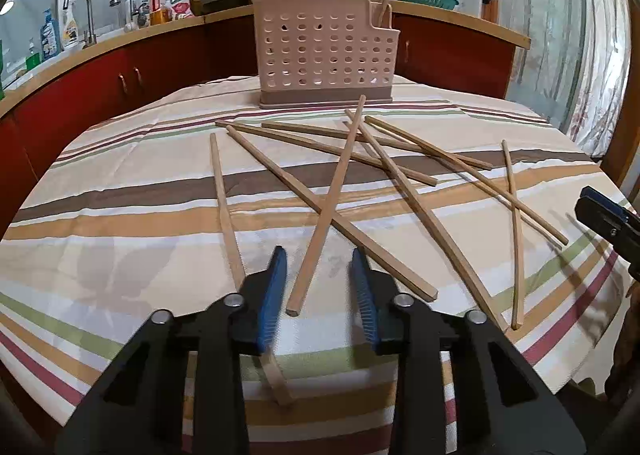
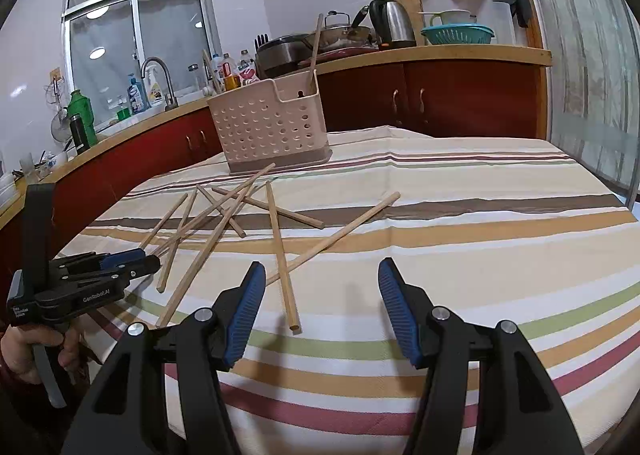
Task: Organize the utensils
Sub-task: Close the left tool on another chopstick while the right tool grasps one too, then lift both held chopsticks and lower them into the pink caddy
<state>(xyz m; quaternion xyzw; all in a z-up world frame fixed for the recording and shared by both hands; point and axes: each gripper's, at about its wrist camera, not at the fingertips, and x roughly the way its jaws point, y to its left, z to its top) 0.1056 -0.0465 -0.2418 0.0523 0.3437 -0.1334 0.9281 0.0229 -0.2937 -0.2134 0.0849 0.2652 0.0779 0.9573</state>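
Several wooden chopsticks (image 1: 332,199) lie scattered and crossed on the striped tablecloth (image 1: 120,223); they also show in the right wrist view (image 2: 282,251). A pink perforated utensil holder (image 1: 325,55) stands at the far side, with two chopsticks upright in it; it also shows in the right wrist view (image 2: 270,127). My left gripper (image 1: 319,259) is open, low over the cloth, its jaws either side of the near end of one chopstick. My right gripper (image 2: 322,271) is open and empty, above the cloth just right of the pile.
A kitchen counter (image 2: 440,53) with red cabinets runs behind the table, holding a kettle (image 2: 392,25), a wok, a teal colander (image 2: 458,35), bottles and a sink tap (image 2: 154,67). The left gripper (image 2: 132,261) shows at the left of the right wrist view.
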